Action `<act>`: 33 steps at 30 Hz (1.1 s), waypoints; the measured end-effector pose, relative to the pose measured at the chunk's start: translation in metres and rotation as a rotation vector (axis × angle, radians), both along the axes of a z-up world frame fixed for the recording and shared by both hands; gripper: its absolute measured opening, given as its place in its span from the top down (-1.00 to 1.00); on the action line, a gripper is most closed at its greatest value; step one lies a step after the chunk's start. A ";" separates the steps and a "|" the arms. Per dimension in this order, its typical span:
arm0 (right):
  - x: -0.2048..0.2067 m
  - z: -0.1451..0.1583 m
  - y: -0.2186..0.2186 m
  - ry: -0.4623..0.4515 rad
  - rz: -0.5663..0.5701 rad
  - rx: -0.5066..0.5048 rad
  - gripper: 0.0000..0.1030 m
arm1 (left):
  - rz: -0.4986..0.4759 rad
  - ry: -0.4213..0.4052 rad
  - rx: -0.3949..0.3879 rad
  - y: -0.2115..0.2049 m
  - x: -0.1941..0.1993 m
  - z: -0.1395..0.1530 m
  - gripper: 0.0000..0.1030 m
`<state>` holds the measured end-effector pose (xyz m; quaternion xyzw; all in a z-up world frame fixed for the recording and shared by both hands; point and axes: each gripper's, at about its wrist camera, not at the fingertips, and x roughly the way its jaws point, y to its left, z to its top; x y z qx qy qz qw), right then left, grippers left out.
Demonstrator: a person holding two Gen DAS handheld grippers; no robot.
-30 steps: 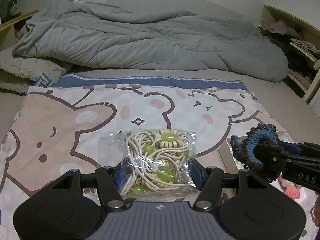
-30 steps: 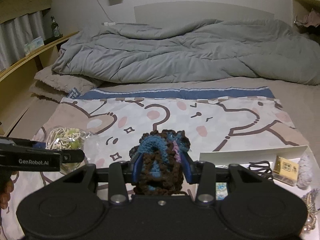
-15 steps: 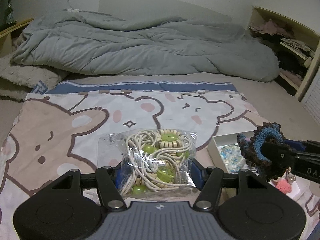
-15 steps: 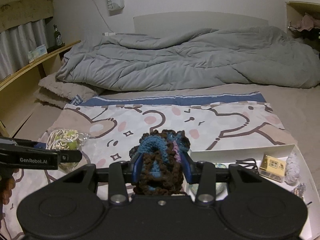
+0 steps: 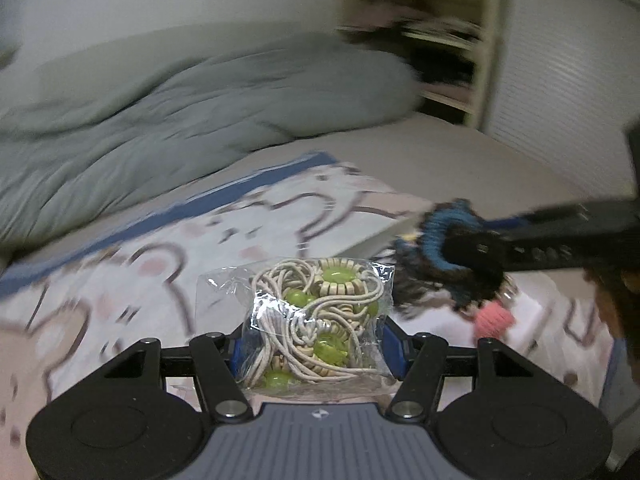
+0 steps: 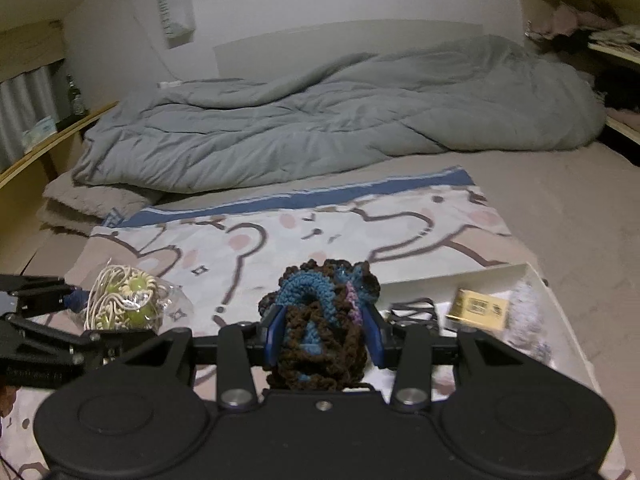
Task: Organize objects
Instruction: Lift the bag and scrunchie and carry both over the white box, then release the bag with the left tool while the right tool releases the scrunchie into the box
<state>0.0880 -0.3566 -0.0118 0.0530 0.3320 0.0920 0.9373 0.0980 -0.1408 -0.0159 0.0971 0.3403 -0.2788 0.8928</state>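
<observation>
One clear bag of cord and green beads [image 5: 316, 320] is clamped between the two blue pads of the left gripper [image 5: 314, 350] and carried above the cartoon-print sheet [image 6: 320, 240]. One crocheted piece in brown and blue yarn [image 6: 320, 332] is pinched between the two pads of the right gripper [image 6: 322, 334], just left of one shallow white box [image 6: 560, 312]. In the box, one yellow packet [image 6: 478, 312], one black cord coil [image 6: 412, 308] and one pale fuzzy item [image 6: 524, 312] are counted. One pink pompom [image 5: 494, 318] is seen below the yarn piece in the left wrist view. One grey duvet [image 6: 340, 120] is heaped behind the sheet.
</observation>
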 end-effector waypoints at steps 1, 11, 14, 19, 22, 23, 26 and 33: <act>0.000 -0.002 -0.004 0.006 -0.004 -0.001 0.18 | -0.041 -0.005 0.009 -0.007 0.000 -0.002 -0.21; -0.002 -0.025 -0.044 0.069 -0.052 0.000 0.18 | -0.373 0.001 0.118 -0.066 0.009 -0.034 -0.22; -0.001 -0.034 -0.052 0.096 -0.061 0.007 0.18 | -0.462 0.034 0.151 -0.077 0.009 -0.048 -0.22; 0.001 -0.049 -0.059 0.154 -0.066 0.034 0.18 | -0.622 0.087 0.186 -0.093 0.011 -0.068 -0.23; 0.004 -0.058 -0.059 0.186 -0.067 0.050 0.18 | -0.688 0.128 0.189 -0.102 0.015 -0.077 -0.24; 0.005 -0.060 -0.059 0.193 -0.067 0.052 0.17 | -0.703 0.142 0.185 -0.104 0.018 -0.080 -0.24; 0.010 -0.066 -0.056 0.210 -0.065 0.047 0.17 | -0.731 0.182 0.174 -0.111 0.025 -0.088 -0.24; 0.015 -0.074 -0.057 0.227 -0.078 0.009 0.17 | -0.713 0.197 0.206 -0.113 0.042 -0.105 -0.69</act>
